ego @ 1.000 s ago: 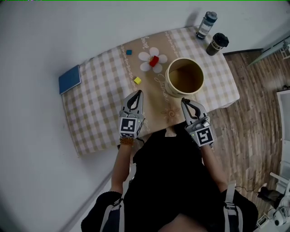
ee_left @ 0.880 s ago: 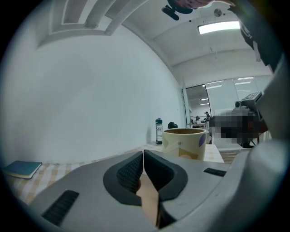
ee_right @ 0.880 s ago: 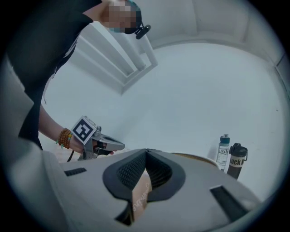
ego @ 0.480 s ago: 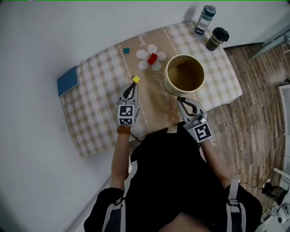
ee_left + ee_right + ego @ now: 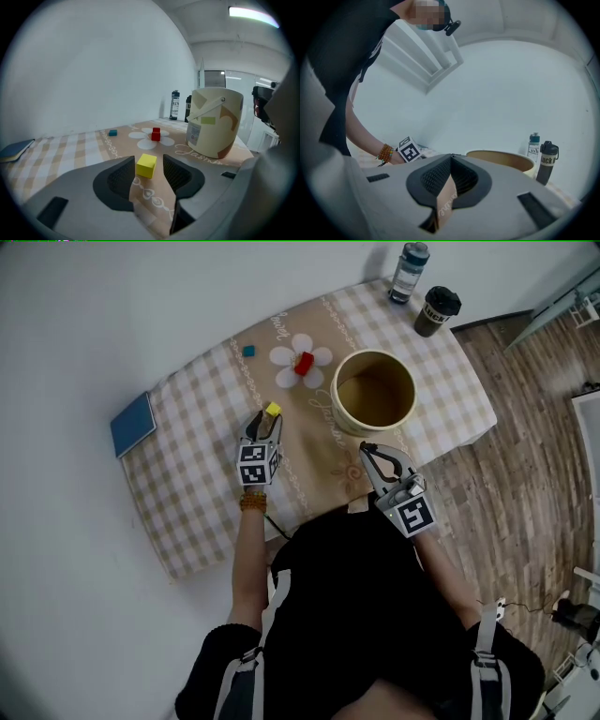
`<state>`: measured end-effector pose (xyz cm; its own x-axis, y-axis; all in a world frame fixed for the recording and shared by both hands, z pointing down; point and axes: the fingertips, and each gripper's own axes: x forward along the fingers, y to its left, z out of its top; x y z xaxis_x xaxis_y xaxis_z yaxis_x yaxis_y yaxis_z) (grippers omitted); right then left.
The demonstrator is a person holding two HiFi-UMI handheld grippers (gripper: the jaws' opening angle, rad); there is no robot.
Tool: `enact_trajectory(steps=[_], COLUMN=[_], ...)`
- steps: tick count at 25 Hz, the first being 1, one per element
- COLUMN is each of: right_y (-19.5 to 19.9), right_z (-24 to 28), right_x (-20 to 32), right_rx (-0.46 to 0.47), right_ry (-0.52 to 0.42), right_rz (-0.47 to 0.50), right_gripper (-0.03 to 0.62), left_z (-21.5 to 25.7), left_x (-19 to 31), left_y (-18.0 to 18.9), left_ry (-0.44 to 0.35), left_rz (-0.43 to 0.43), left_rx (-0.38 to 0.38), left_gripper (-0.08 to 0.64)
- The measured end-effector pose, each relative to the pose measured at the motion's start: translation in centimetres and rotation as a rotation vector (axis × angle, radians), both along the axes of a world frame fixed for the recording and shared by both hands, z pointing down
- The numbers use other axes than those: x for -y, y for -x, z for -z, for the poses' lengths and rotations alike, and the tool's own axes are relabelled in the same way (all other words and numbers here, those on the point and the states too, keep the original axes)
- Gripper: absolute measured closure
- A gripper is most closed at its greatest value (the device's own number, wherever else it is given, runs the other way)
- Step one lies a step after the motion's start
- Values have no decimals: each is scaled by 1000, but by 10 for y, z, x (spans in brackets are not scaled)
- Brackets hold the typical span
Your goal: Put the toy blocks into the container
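Left gripper (image 5: 266,420) (image 5: 147,171): jaws apart, just opened wide; tips low over the checked tablecloth (image 5: 187,474); pads press on nothing.
Yellow block (image 5: 273,410) (image 5: 146,165): on the cloth between the left gripper's jaw tips, at its 12 o'clock in the head view; not gripped.
Container (image 5: 352,423) (image 5: 213,124): cream bucket, upright, mouth open; at 3 o'clock of the yellow block, apart from it.
Red block (image 5: 304,363) (image 5: 155,134): on the printed white flower (image 5: 286,357); at 1 o'clock of the yellow block.
Teal block (image 5: 248,351) (image 5: 112,133): on the cloth at 11 o'clock of the yellow block.
Right gripper (image 5: 375,454) (image 5: 451,161): jaws closed tip to tip, nothing between them; at 6 o'clock of the container, near its wall.
Blue book (image 5: 132,424) (image 5: 16,149): flat at the cloth's edge, 9 o'clock of the left gripper.
Bottle (image 5: 407,271) (image 5: 174,105) and dark cup (image 5: 436,311): upright, side by side, at 12 to 1 o'clock of the container.
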<state>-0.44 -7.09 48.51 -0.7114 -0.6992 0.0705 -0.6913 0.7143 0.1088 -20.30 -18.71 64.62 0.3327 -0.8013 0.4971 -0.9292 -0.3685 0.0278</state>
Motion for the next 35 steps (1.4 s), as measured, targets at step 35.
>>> enact_trajectory(steps=[35], right_y=[-1], right_z=[-3], right_x=[13], right_rx=[-13], right_ry=[-6], right_rz=[-36], right_gripper=[594], left_z=[97], left_x=[-5], left_y=[-51], left_ry=[-186], left_rz=[-73], left_rx=[-75], left_gripper=[422])
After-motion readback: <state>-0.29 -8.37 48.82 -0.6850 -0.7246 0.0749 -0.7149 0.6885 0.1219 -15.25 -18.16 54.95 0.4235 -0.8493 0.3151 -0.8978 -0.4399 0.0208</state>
